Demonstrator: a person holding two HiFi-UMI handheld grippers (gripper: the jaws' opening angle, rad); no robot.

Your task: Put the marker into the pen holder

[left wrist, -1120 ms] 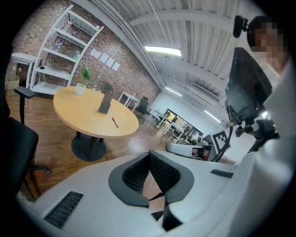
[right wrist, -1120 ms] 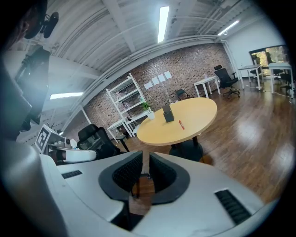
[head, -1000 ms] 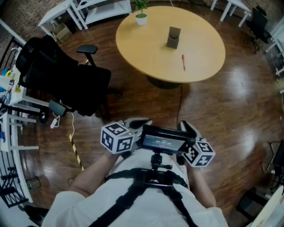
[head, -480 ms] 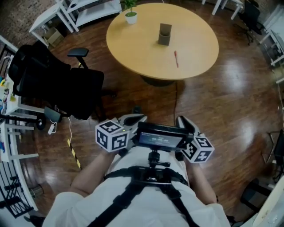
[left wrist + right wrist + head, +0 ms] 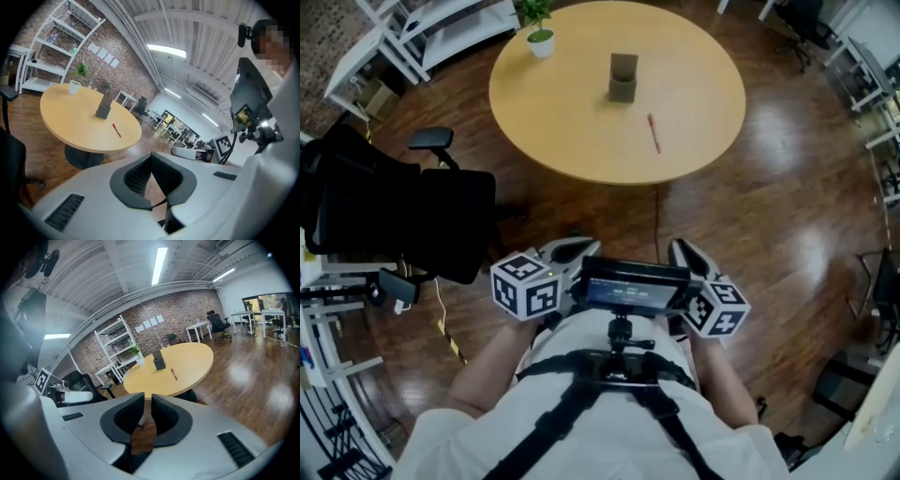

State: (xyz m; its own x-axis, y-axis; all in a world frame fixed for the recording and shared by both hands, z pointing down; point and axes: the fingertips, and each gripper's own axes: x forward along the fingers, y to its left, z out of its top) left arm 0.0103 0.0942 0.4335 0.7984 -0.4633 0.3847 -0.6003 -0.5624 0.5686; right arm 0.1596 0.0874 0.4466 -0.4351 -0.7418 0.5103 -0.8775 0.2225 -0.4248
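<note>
Far ahead on the table [image 5: 562,103]: marker [image 5: 653,133], lengthwise near-to-far, closer to right gripper [image 5: 686,253]. Barely parted there, empty; left gripper [image 5: 572,249] closed, empty.

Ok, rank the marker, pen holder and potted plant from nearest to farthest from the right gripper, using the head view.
1. Marker, near side of the table.
2. Pen holder, middle, just beyond it.
3. Potted plant, far left edge.
</note>
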